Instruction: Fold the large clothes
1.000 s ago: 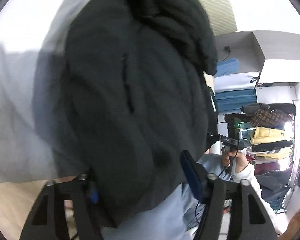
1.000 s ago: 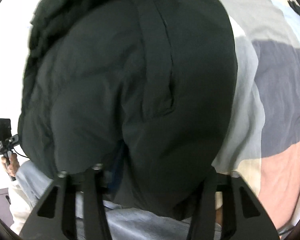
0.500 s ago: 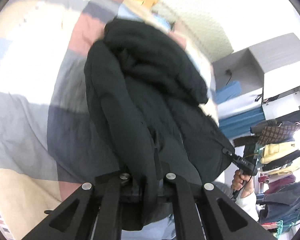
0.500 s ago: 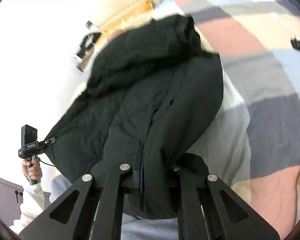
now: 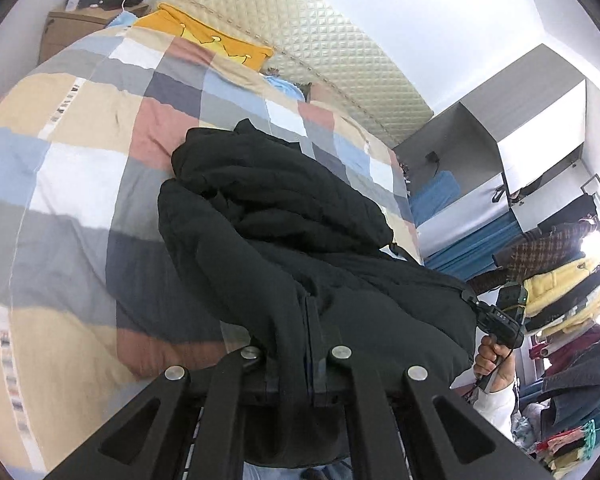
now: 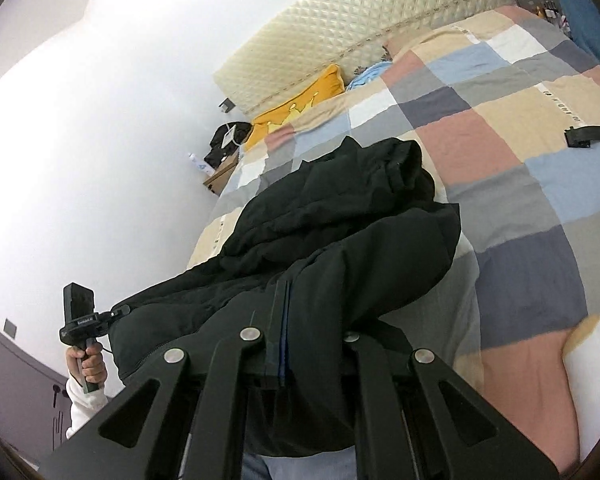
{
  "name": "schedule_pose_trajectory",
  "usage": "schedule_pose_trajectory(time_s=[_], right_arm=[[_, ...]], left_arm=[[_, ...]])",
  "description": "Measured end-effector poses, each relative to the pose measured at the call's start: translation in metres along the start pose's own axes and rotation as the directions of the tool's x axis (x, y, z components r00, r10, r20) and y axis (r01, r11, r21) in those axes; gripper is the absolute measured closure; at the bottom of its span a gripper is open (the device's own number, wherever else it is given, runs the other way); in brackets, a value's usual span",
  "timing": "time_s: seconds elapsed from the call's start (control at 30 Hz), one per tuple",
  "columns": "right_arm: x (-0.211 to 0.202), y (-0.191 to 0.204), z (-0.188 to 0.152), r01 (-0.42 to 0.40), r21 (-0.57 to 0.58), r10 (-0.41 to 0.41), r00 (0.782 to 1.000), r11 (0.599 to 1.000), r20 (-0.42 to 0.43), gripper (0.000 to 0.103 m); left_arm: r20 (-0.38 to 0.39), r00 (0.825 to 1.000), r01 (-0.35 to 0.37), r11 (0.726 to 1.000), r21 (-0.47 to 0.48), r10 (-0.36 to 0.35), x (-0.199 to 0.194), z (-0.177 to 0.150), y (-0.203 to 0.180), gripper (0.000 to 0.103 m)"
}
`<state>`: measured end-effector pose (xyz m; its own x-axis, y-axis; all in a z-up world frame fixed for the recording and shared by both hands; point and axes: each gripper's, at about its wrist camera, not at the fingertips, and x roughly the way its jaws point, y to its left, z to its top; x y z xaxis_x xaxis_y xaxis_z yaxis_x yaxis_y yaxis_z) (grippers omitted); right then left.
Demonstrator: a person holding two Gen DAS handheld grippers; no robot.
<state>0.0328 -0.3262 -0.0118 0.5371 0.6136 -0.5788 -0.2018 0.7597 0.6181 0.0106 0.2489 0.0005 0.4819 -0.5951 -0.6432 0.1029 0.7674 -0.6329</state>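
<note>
My left claw and my right claw both pinch the near edge of the black coat, which hangs over the checked blanket, below the yellow pillow

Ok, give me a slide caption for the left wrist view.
Left hand-held gripper shut on a black jacket lying over a checked bedspread.

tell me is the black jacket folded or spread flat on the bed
Neither: the black jacket is bunched in a heap, its near edge pinched in both tools and its far end resting on the checked bedspread.
</note>
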Motion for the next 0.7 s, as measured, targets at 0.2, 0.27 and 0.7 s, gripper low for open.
schedule_pose_trajectory(time_s=[0.2,0.27,0.7], right_arm=[[-0.039,0.010,-0.040,-0.015,-0.009,0.015,1.000,1.000,0.006,0.094],[-0.053,0.011,-0.050,-0.015,-0.001,0.015,1.000,1.000,0.009,0.094],[-0.102,0.024,-0.046,0.010,0.045,-0.015,0.992,0.999,0.125,0.092]], left_arm=[[-0.007,1.000,-0.002,1.000,-0.009,0.002,-0.014,-0.044,-0.020,0.098],[-0.010,1.000,-0.003,0.999,-0.036,0.003,-0.024,-0.054,-0.023,0.098],[0.098,0.994,-0.052,0.997,0.058,0.046,-0.064,-0.051,-0.061,0.097]])
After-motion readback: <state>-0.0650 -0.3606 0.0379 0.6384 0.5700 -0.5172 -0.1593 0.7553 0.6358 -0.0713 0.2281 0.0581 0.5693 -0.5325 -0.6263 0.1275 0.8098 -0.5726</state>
